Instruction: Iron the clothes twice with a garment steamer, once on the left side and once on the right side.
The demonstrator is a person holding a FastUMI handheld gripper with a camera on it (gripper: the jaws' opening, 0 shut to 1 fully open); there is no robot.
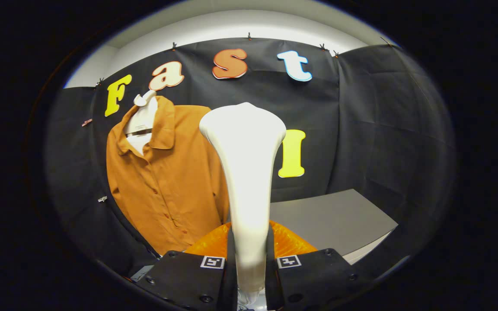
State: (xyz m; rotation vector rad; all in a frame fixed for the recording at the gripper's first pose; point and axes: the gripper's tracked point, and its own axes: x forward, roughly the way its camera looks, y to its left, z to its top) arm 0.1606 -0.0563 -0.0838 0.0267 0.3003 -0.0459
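Between the fingers of the gripper [249, 263], a white garment steamer [245, 172] stands upright, clamped on both sides; orange shirt [167, 181] hangs beyond, left.

Dim booth, glare on the white steamer [244, 172] (blown out), edges bowed by fisheye.

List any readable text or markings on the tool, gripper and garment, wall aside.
No legible text.
Square tags on the gripper fingers: black-and-white patterns, not words.
Strip inside the orange shirt collar: too small to read.
White garment steamer, clamped between both fingers: no marking visible.
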